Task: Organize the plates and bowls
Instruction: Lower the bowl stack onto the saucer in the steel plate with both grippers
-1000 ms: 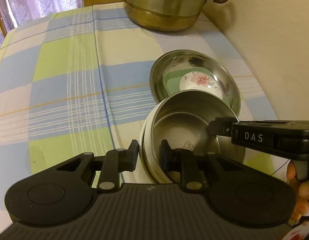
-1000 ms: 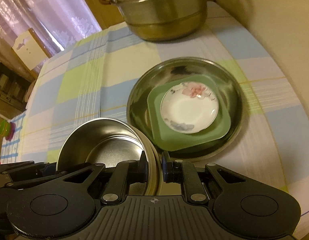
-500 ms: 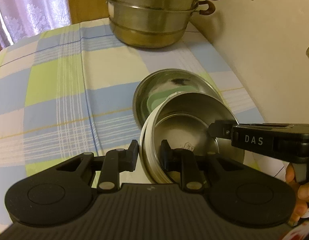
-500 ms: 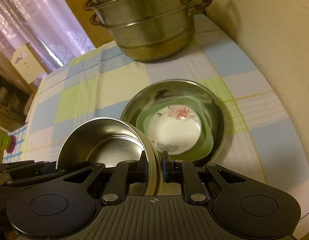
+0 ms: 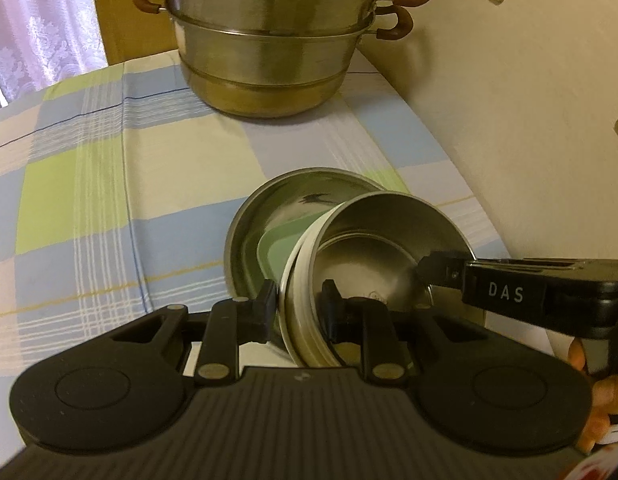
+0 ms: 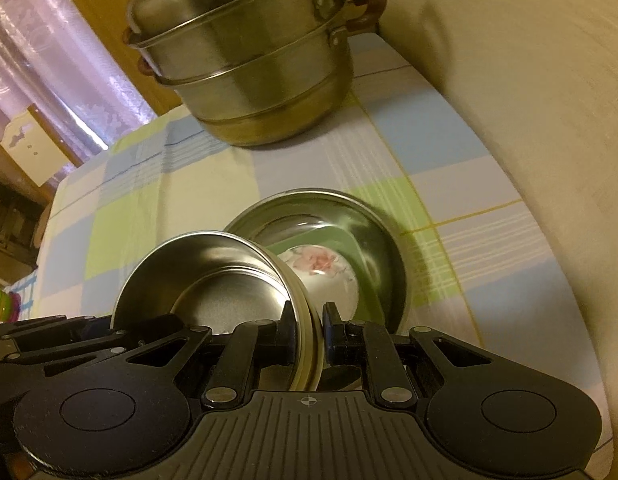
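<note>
A steel bowl (image 5: 381, 240) (image 6: 213, 276) with a pale outer band hangs tilted above the checked tablecloth. My left gripper (image 5: 297, 308) is shut on its near rim, one finger inside and one outside. From the right, my right gripper (image 5: 429, 270) (image 6: 307, 320) is shut on the opposite rim. Behind the bowl a wide steel basin (image 5: 269, 216) (image 6: 373, 216) rests on the cloth. In it lies a green square plate (image 5: 277, 240) (image 6: 373, 300) with a white flowered saucer (image 6: 321, 268) on top. The held bowl hides part of the basin.
A tall stacked steel steamer pot (image 5: 269, 40) (image 6: 249, 68) with brown handles stands at the table's far end. A cream wall runs along the right edge. A hand (image 5: 589, 360) holds the right gripper. Curtains hang at far left.
Both grippers have carried the bowl along, still gripped. The basin now looks smaller and sits more behind the bowl, and the steamer pot has come fully into view.
</note>
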### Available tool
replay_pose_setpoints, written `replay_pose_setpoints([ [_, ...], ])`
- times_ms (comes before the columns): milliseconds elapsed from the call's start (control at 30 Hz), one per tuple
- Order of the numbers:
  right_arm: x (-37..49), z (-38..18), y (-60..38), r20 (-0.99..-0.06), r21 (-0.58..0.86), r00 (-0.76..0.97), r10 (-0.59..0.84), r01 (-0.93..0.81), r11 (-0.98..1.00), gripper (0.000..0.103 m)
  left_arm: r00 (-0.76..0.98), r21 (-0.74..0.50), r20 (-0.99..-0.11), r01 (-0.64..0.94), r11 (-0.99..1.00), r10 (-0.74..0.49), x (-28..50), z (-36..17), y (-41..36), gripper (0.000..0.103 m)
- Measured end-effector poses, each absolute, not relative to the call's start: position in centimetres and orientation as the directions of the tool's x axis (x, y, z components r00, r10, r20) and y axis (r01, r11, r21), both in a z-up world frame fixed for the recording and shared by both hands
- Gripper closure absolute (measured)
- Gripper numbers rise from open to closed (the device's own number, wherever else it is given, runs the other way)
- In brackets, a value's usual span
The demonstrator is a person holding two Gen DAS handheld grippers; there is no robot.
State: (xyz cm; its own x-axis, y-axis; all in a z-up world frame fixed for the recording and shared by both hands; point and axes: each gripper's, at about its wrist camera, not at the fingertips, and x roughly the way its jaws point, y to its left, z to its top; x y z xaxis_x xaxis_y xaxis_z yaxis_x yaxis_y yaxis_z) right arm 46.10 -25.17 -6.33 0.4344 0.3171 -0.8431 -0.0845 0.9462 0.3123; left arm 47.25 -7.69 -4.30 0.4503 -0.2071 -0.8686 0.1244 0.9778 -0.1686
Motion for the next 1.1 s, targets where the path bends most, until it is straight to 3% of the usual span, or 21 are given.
replay_pose_setpoints([
  [1100, 53.7, -11.0, -27.2, -0.9, 0.321, 0.302, 0.314, -0.027, 0.947, 0.09, 0.337, -0.157, -0.923, 0.107, 0.982, -0.185, 54.0, -9.2, -9.4, 0.083],
])
